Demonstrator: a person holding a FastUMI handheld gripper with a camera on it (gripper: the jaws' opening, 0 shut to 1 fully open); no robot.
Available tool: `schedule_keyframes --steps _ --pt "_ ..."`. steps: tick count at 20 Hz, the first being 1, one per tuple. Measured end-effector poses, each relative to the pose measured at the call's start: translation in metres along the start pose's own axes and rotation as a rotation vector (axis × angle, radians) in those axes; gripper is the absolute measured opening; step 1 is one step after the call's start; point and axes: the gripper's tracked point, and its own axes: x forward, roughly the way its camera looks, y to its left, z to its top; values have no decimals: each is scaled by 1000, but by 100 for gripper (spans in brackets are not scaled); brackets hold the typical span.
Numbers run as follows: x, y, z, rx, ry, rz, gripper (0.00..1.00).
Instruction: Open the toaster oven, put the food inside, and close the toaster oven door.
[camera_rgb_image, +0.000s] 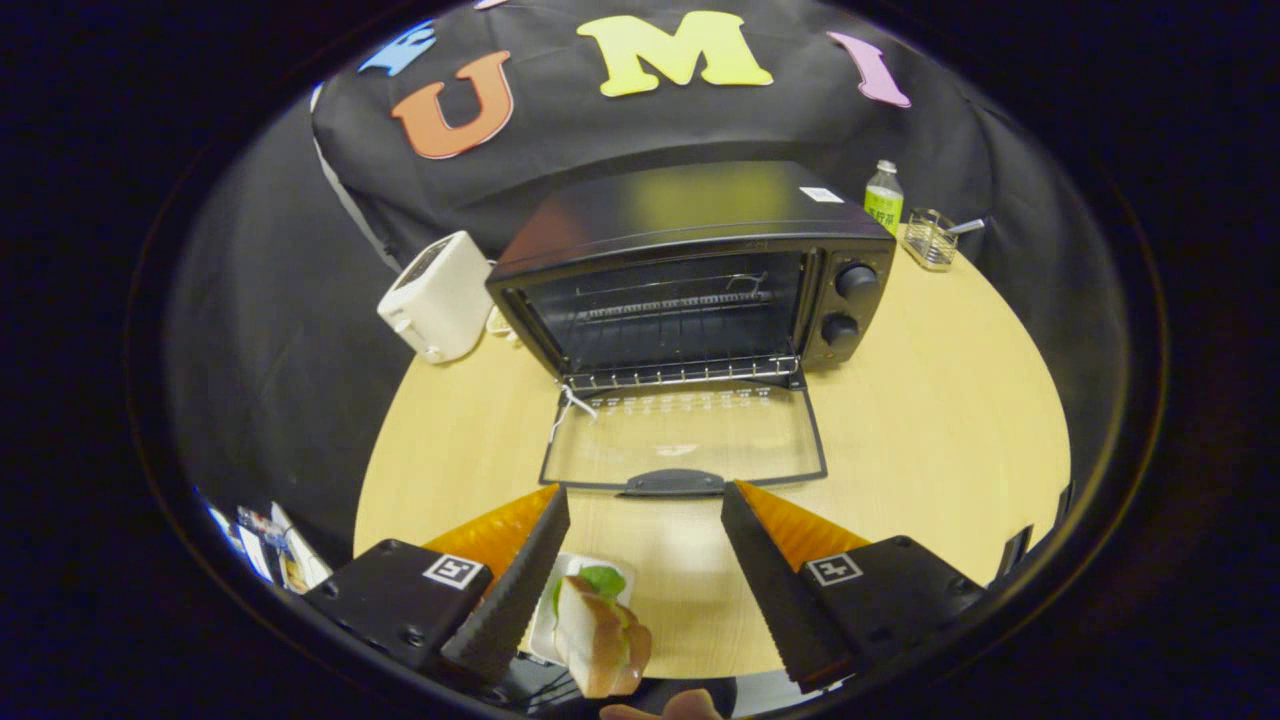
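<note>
Your fingers (645, 575) stand wide apart, gripping nothing. Lower them onto the sandwich (598, 635), which sits on its small plate (545, 625) at the table's (940, 430) near edge, beside the left finger, and squeeze its soft layers gently. Ahead, the boxy black toaster oven (690, 275) gapes, wire rack bare, glass door (685, 440) lying flat.

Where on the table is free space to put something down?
Bare wood lies right of the open oven door, toward the wire rack, and left of it before the toaster. Between the open gripper fingers sits the sandwich.
</note>
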Motion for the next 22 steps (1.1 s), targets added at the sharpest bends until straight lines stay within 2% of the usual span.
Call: schedule_keyframes --steps 3,6,12,18,21,22 --pt "-31 9 -29 -13 35 36 100" --pt "-42 18 -70 7 111 77 100" --pt "-26 13 -127 147 271 105 100" --pt "3 18 -142 202 367 154 97" --pt "8 26 -143 227 395 183 83" --pt "8 28 -143 220 401 190 74"
